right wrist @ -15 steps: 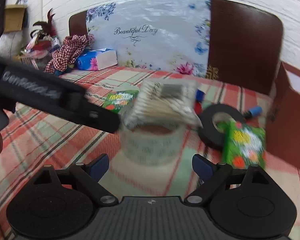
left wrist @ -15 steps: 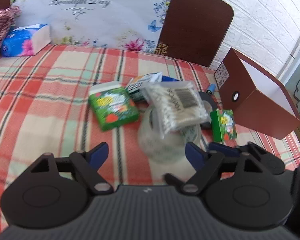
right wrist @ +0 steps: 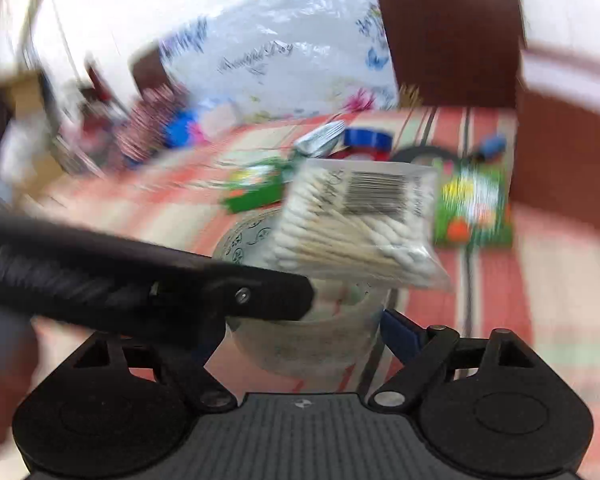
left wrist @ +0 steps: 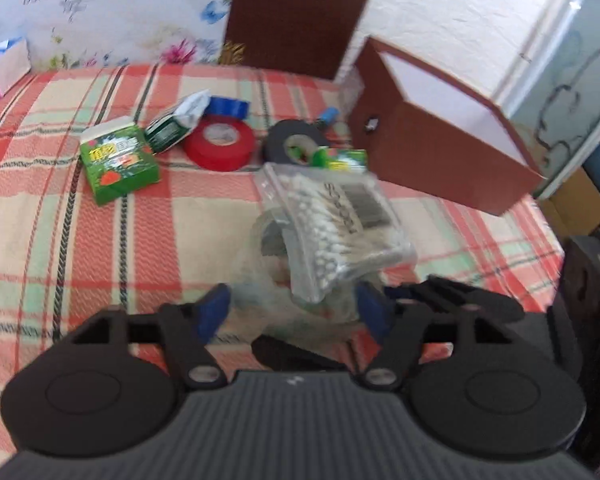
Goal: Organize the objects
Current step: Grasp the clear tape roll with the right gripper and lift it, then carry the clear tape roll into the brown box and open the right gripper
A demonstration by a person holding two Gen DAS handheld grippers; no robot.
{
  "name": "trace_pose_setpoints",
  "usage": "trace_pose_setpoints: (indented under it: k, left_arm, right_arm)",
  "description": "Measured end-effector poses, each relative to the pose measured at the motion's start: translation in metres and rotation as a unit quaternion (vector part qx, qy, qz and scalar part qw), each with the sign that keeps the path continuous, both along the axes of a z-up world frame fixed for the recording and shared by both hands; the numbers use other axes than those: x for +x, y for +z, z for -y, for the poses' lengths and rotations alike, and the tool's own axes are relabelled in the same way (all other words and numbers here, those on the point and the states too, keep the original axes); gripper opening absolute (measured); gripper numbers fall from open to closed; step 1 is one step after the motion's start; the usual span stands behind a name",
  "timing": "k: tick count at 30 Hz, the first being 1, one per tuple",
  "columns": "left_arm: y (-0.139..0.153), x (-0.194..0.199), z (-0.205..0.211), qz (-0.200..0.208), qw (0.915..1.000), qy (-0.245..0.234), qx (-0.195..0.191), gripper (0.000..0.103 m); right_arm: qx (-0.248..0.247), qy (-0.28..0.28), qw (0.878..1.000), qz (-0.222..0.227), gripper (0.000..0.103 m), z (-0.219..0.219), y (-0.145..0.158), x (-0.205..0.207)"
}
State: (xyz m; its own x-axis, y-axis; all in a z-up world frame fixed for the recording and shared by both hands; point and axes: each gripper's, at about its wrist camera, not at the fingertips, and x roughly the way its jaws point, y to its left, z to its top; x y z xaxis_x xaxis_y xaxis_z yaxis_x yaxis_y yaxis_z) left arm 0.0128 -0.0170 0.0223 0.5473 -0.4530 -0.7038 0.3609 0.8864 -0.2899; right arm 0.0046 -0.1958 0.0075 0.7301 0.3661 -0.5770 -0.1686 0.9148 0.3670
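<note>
Our left gripper [left wrist: 294, 312] and right gripper [right wrist: 302, 332] both clasp a clear tape roll [right wrist: 304, 336], a cotton swab packet [right wrist: 364, 224] lying on top, above the checked table [left wrist: 80, 240].

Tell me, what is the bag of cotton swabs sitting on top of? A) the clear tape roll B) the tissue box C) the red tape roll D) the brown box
A: the bag of cotton swabs lies across the top of the clear tape roll, which sits between both grippers' fingers; the red tape roll lies apart, farther back on the checked cloth.
</note>
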Motion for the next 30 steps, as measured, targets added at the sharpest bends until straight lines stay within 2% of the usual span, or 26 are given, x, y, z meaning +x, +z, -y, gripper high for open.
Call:
trace_pose_setpoints:
  k: [1,4,6,7,10,12,15,17,19,20,21,22,23,24,25,26,27,30]
  left_arm:
    - [0.0,-0.006,0.003,0.003,1.0,-0.003,0.008,0.095]
    - [0.005,-0.009,0.002,0.006,0.9988,0.038,0.03,0.095]
    - [0.021,-0.013,-0.006,0.02,0.9981,0.056,0.017,0.095]
    - [0.028,-0.014,-0.007,0.026,0.9977,0.062,0.013,0.095]
    - [0.031,-0.021,-0.009,0.024,0.9975,0.063,0.022,0.094]
    - [0.026,-0.025,-0.012,0.015,0.996,0.075,0.045,0.094]
    - [0.012,-0.032,-0.027,-0.005,0.994,0.095,0.055,0.095]
    - [0.004,-0.035,-0.041,-0.016,0.9915,0.116,0.057,0.093]
    - [-0.003,-0.034,-0.055,-0.033,0.9892,0.135,0.045,0.087]
    - [-0.007,-0.032,-0.06,-0.043,0.9883,0.141,0.038,0.079]
    - [-0.012,-0.028,-0.064,-0.054,0.9877,0.143,0.035,0.065]
    - [-0.017,-0.024,-0.067,-0.065,0.9872,0.141,0.033,0.056]
    - [-0.024,-0.02,-0.067,-0.079,0.9868,0.138,0.032,0.04]
    - [-0.031,-0.016,-0.067,-0.095,0.9862,0.133,0.025,0.035]
    - [-0.036,-0.014,-0.067,-0.101,0.9853,0.136,0.024,0.035]
    - [-0.035,-0.014,-0.065,-0.097,0.9858,0.134,0.027,0.035]
    - [-0.03,-0.013,-0.061,-0.092,0.9869,0.127,0.037,0.035]
    - [-0.002,-0.008,-0.039,-0.042,0.9927,0.101,0.052,0.035]
  right_arm:
    - [0.048,0.008,0.999,-0.016,0.081,0.009,-0.003,-0.006]
    - [0.163,0.014,0.985,-0.053,0.075,0.026,-0.019,-0.014]
    - [0.204,0.027,0.977,-0.052,0.072,0.026,-0.02,-0.024]
    - [0.202,0.035,0.978,-0.044,0.07,0.022,-0.016,-0.025]
    - [0.146,0.053,0.988,-0.013,0.07,0.005,-0.005,-0.031]
    - [0.099,0.059,0.993,0.003,0.072,-0.006,0.001,-0.036]
    - [0.007,0.065,0.998,0.007,0.089,-0.015,-0.001,-0.03]
    - [-0.016,0.073,0.997,0.014,0.09,-0.018,-0.002,-0.031]
    - [-0.04,0.08,0.996,0.02,0.09,-0.021,-0.003,-0.028]
    - [-0.048,0.085,0.995,0.022,0.091,-0.023,-0.003,-0.026]
    - [-0.057,0.092,0.994,0.021,0.091,-0.028,-0.003,-0.02]
    - [-0.066,0.098,0.993,0.021,0.091,-0.035,-0.003,-0.016]
    - [-0.077,0.104,0.991,0.025,0.091,-0.041,-0.003,-0.015]
    - [-0.091,0.11,0.989,0.028,0.092,-0.049,-0.003,-0.011]
    - [-0.104,0.119,0.987,0.032,0.091,-0.057,-0.005,-0.006]
    - [-0.117,0.125,0.985,0.036,0.084,-0.063,-0.007,-0.002]
    - [-0.132,0.124,0.983,0.035,0.085,-0.067,-0.008,0.001]
    - [-0.17,0.086,0.978,0.083,0.085,-0.063,0.01,-0.005]
